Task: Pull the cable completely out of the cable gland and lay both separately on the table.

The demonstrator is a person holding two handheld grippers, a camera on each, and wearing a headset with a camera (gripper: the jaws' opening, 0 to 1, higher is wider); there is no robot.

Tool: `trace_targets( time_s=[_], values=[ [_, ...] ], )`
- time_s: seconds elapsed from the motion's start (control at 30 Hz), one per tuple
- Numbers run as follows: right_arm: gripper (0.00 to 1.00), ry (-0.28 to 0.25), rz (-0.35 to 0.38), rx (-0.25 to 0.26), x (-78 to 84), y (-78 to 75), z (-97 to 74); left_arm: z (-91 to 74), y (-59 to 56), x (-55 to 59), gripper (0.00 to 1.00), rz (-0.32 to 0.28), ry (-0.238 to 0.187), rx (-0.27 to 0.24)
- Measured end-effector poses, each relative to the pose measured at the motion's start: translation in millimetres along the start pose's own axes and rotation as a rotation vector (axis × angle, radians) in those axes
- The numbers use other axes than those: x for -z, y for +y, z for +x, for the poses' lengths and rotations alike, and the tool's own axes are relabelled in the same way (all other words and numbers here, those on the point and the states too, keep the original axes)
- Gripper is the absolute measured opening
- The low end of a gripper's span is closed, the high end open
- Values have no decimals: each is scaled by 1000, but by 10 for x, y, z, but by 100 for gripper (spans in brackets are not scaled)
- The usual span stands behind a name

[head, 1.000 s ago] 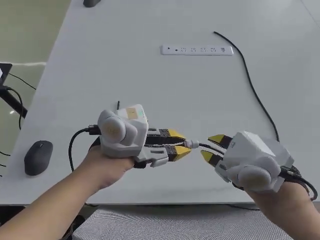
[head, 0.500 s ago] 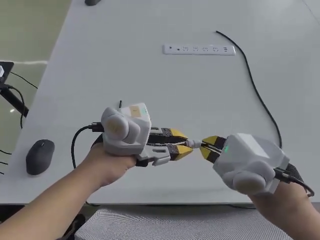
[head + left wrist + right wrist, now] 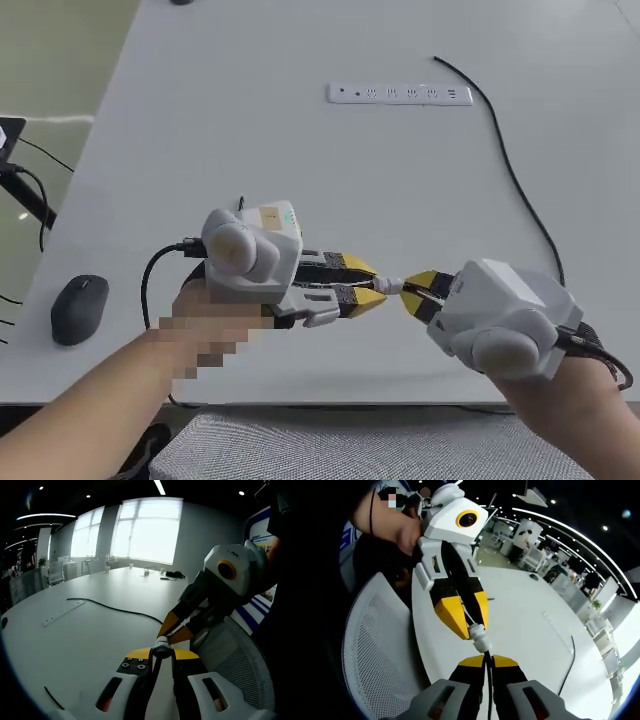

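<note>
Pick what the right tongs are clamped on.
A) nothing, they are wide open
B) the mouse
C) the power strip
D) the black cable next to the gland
D: in the right gripper view the right tongs are shut on the cable, which runs up into the white gland pinched by the left tongs.

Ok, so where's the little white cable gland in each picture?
Head view: the cable gland is low, near the middle, between the two grippers' yellow tips.
Left gripper view: cable gland low centre, pinched by the left gripper.
Right gripper view: cable gland at centre, just above the right gripper, which holds the cable.
Shared landmark: the white power strip.
</note>
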State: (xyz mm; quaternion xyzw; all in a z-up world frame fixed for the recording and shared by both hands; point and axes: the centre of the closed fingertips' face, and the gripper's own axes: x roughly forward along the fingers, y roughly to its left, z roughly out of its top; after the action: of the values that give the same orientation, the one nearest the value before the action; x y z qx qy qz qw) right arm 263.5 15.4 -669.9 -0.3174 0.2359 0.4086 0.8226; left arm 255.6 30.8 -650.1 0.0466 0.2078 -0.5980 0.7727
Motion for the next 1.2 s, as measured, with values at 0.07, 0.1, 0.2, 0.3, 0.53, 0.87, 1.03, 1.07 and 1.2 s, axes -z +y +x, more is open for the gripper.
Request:
trace_targets(
  time_s=[0.07, 0.1, 0.2, 0.3, 0.53, 0.87, 1.03, 1.07, 1.2],
  values=[
    [0, 3, 17, 0, 18, -13, 5, -3, 0, -8, 15, -14, -3, 2],
    [0, 6, 26, 3, 32, -24, 6, -10, 7, -17, 15, -11, -8, 0],
    [0, 11, 70, 5, 88, -62, -2, -26, 13, -27, 15, -12, -12, -2],
    [0, 17, 106, 12, 156, -98, -4, -40, 14, -25, 15, -13, -17, -4],
    [0, 39, 264, 35, 405, -194, 4, -30, -5, -45, 15, -11, -17, -9],
    [0, 81, 545, 67, 851, -274, 40, -12, -7, -61, 15, -8, -22, -15],
    [0, 102, 654, 73, 991, -253, 75, 8, -10, -69, 15, 2, -23, -12],
    [0, 103, 655, 81, 1001, -262, 78, 11, -12, -66, 15, 3, -22, -11],
    [0, 115, 658, 83, 996, -230, 96, 16, -9, -56, 15, 4, -20, -13]
  ],
)
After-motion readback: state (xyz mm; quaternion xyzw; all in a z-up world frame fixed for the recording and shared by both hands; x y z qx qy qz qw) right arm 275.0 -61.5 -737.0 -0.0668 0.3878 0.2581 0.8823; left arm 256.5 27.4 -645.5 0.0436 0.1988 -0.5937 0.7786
